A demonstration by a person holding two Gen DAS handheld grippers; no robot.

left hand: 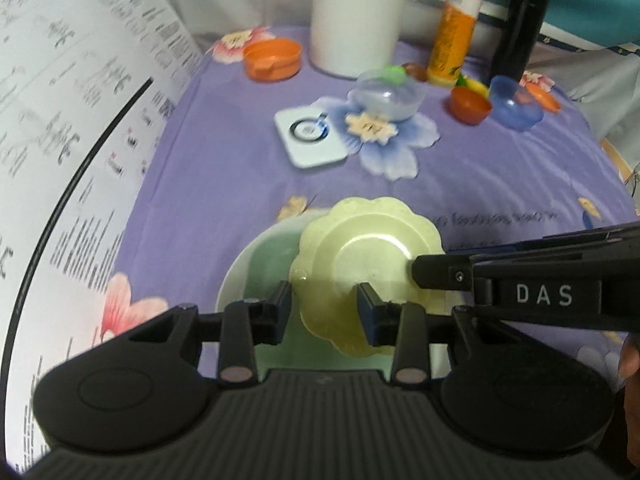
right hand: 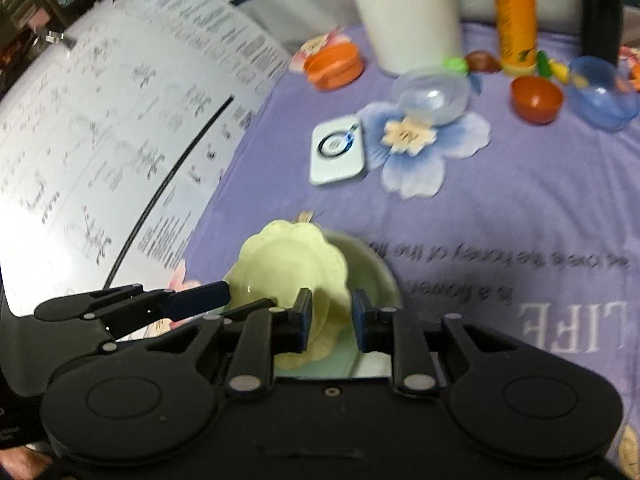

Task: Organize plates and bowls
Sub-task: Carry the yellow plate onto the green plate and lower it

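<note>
A pale yellow scalloped plate (left hand: 368,256) lies tilted in a larger pale green plate (left hand: 260,264) on the purple flowered cloth. My left gripper (left hand: 324,312) is open with its jaws on either side of the yellow plate's near rim. My right gripper (right hand: 330,322) is open just above the near rim of the same yellow plate (right hand: 288,264) and the green plate (right hand: 376,276). Its fingers (left hand: 436,274) come in from the right in the left wrist view. Neither gripper visibly clamps the plate.
At the back stand an orange bowl (left hand: 272,58), a clear bowl (left hand: 386,96), a small red-orange bowl (left hand: 470,106), a blue bowl (left hand: 516,104), a white cylinder (left hand: 356,16), an orange bottle (left hand: 456,24) and a black bottle (left hand: 520,28). A white square device (left hand: 310,136) lies mid-table. A printed white sheet (left hand: 60,120) rises on the left.
</note>
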